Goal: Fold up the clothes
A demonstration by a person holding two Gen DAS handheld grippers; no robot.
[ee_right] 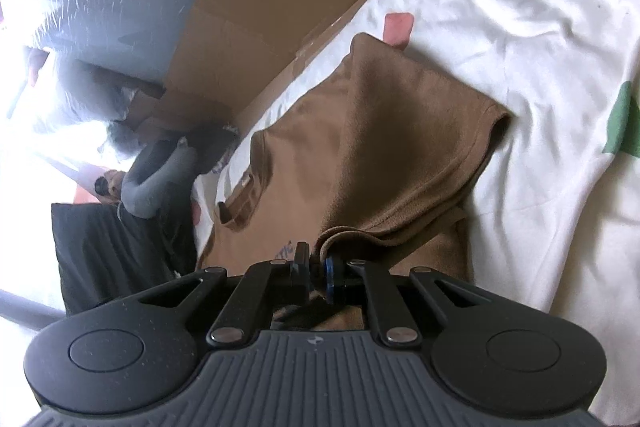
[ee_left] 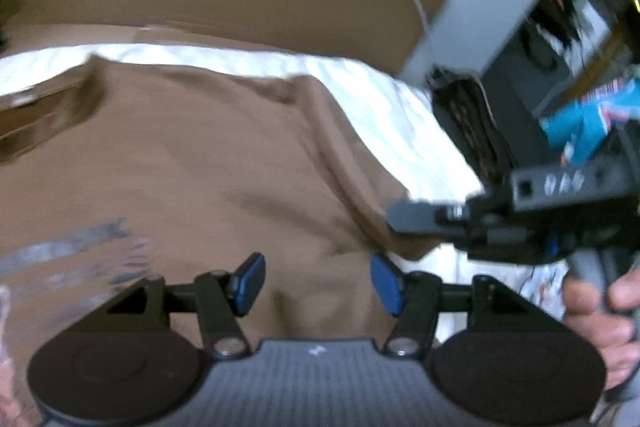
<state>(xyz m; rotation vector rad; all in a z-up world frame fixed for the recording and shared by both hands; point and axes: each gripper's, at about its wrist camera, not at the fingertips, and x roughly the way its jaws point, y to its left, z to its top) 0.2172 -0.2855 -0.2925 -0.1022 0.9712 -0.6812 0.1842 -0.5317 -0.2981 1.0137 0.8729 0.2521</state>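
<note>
Mid-fold: brown shirt [ee_right: 360,155] lay on the white sheet [ee_right: 520,27], one side doubled over. Right tool [ee_right: 316,267] pinched the folded edge near the hem; left tool [ee_left: 318,283] hung spread and empty above the shirt. Next move likely needs the left tool to take a fresh edge.

The right gripper [ee_right: 316,273] pinches a folded edge of the brown shirt [ee_right: 360,155] on white bedding [ee_right: 540,67].

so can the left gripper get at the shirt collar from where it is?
Probably yes. The left gripper is open with nothing between its pads, and the brown shirt lies bare up to the collar. The right gripper is off to the side.
</note>
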